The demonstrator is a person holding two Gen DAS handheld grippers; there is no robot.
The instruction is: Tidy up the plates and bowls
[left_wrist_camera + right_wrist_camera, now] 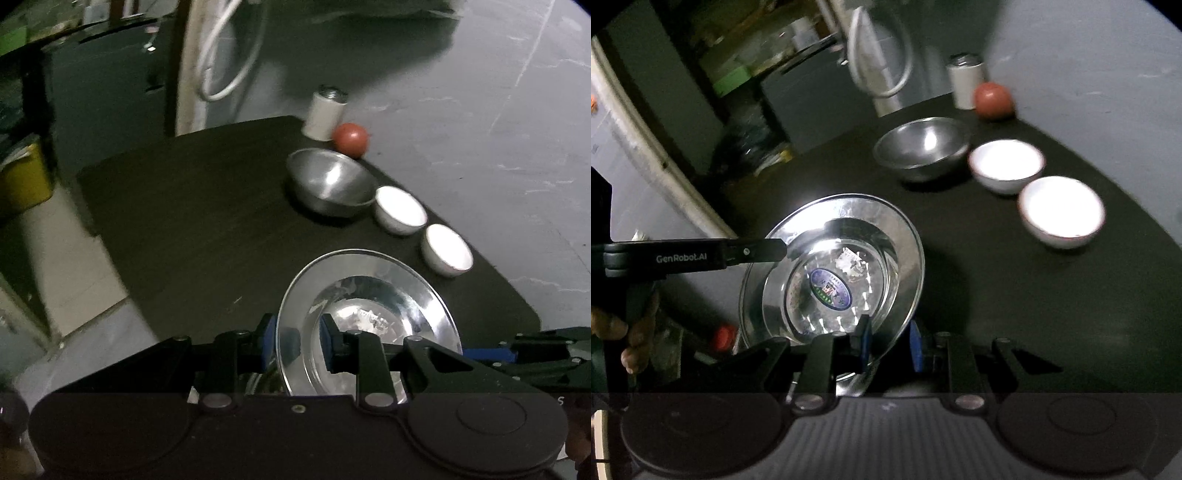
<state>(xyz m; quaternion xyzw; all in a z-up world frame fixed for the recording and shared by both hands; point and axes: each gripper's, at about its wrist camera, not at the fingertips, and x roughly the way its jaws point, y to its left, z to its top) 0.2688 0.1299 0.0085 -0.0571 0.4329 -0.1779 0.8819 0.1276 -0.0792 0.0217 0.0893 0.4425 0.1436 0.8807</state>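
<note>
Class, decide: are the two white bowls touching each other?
Apart. The left wrist view shows a strip of dark table between the nearer white bowl and the farther white bowl.

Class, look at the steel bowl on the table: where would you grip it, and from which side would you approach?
Grip the steel bowl by its thin rim, one finger inside and one outside. Its rounded wall looks too wide and smooth to span. Come from the near, open side of the table: a white bowl sits close on its right, with the tomato and can behind.
</note>
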